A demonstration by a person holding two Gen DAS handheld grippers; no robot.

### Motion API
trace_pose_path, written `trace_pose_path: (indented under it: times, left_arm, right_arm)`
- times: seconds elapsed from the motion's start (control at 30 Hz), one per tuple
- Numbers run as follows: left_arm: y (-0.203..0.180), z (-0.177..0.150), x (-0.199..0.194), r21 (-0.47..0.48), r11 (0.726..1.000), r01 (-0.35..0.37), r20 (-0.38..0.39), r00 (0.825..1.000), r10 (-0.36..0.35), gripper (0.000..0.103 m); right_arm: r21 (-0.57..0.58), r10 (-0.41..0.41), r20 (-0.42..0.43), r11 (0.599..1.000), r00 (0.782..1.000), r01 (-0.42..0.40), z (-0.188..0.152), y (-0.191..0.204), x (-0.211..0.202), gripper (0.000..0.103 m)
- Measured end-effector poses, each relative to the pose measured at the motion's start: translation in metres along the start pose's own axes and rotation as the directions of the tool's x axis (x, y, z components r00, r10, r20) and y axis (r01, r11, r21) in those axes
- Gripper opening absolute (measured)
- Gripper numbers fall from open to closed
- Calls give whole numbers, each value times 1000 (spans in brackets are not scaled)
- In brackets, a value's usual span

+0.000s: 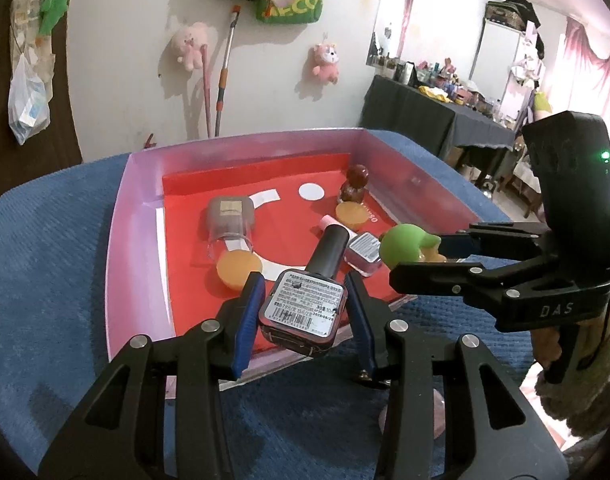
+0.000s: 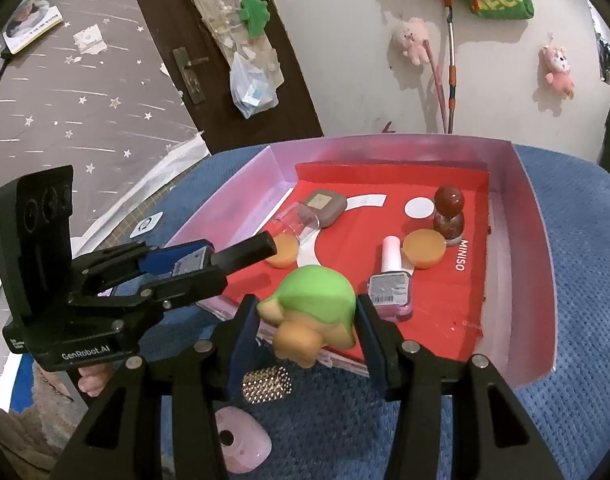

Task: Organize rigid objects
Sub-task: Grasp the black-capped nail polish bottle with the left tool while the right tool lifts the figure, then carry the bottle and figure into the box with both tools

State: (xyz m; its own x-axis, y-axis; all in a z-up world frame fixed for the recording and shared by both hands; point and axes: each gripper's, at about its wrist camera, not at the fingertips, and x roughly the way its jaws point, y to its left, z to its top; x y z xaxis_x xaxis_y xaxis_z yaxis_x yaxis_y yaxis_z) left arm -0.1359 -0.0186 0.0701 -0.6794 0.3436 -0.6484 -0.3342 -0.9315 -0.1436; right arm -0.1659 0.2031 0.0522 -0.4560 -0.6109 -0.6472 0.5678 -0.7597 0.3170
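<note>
Both loads hung at the tray's near edge.
Left gripper (image 1: 303, 312) pinched the black-capped bottle (image 1: 305, 304); right gripper (image 2: 305, 316) clamped the green toy (image 2: 313, 304), each poised over the red tray (image 2: 537, 240) for dropping in.

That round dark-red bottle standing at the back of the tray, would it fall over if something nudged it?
Probably. The dark-red bottle stands upright with a ball-shaped cap as wide as its body, so it looks top-heavy. Once down, its rounded shape would likely roll across the tray. It looks like glass, so possibly fragile.
</note>
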Motion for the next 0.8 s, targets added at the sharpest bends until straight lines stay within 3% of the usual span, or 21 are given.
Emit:
trace_pose_path:
  times: [0.8]
  left_arm:
    - [20, -5, 26, -36, 999, -24, -94, 995, 21, 39]
  right_arm:
    - [22, 57, -123, 998, 991, -54, 6, -6, 46, 51]
